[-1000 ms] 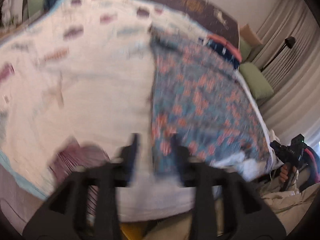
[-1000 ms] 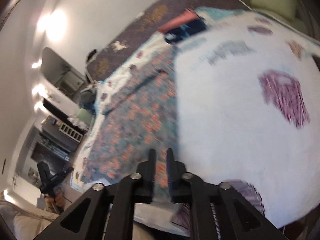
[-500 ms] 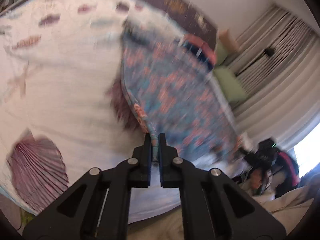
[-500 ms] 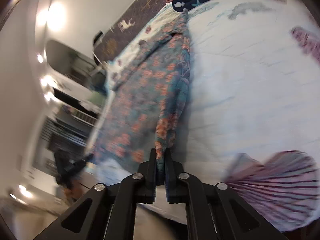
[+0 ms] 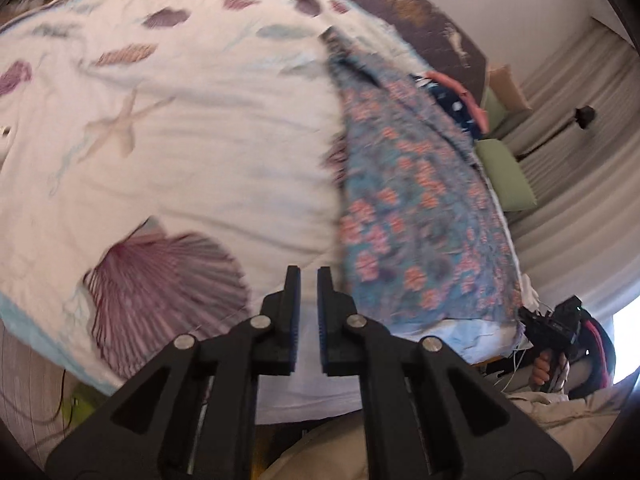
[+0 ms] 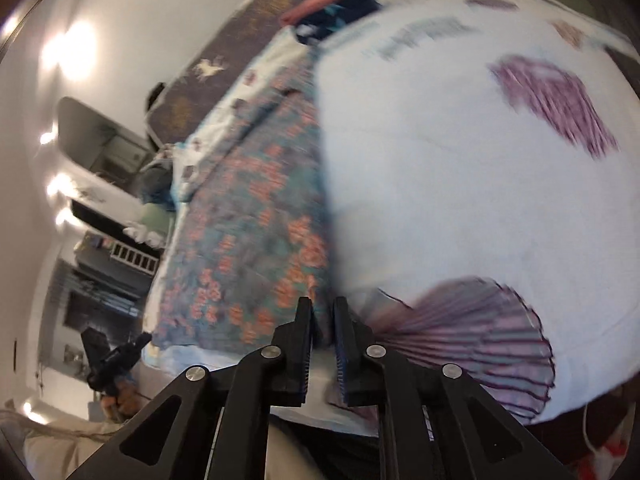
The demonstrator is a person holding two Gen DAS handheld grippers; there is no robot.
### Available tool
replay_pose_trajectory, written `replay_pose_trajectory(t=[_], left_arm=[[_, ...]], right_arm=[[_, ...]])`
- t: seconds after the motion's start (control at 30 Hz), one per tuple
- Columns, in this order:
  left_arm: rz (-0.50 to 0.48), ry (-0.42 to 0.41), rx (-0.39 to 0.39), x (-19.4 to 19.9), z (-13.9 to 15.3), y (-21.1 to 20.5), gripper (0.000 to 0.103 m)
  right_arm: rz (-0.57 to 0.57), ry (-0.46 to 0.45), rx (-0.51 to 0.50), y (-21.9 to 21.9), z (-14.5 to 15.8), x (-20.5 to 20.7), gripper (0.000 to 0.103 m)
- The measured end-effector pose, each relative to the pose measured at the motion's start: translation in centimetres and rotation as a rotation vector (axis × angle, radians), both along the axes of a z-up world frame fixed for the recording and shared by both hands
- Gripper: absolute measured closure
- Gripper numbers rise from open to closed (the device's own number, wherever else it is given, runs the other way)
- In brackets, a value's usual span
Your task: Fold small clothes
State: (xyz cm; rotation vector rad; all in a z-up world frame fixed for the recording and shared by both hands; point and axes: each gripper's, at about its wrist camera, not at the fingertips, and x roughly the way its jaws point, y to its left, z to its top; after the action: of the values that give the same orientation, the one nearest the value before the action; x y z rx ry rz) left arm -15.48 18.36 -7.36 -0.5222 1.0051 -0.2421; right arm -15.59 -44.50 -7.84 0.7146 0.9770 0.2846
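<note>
1. Floral garment (image 5: 404, 208) lies flat on bed (image 5: 200, 152), beside both grippers.
2. Left gripper (image 5: 309, 276) and right gripper (image 6: 322, 307): fingers parting, nothing between them.
3. I judge it light, limp; pinch near hem corners.

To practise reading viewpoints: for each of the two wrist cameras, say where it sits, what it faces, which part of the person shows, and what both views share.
Left wrist: on the left tool, jaws opening on nothing, facing down across the shell-print bedspread; the right hand shows at right.
Right wrist: on the right tool, jaws opening, nothing pinched, facing the same bedspread; the left hand shows lower left.
Shared: the floral garment and the bedspread.
</note>
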Motion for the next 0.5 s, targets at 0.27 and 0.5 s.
replay_pose_trajectory(t=[0.27,0.5], left_arm=[[-0.077,-0.070,0.037,0.2,0.8,-2.4,0.041],[-0.103,-0.078,-0.007,1.0,-0.3,-3.1,0.041]], right_arm=[[-0.012,-0.049,-0.106,0.7,1.9,0.8,0.064],[0.021,-0.048,-0.116,1.7,0.8,1.8,0.055]])
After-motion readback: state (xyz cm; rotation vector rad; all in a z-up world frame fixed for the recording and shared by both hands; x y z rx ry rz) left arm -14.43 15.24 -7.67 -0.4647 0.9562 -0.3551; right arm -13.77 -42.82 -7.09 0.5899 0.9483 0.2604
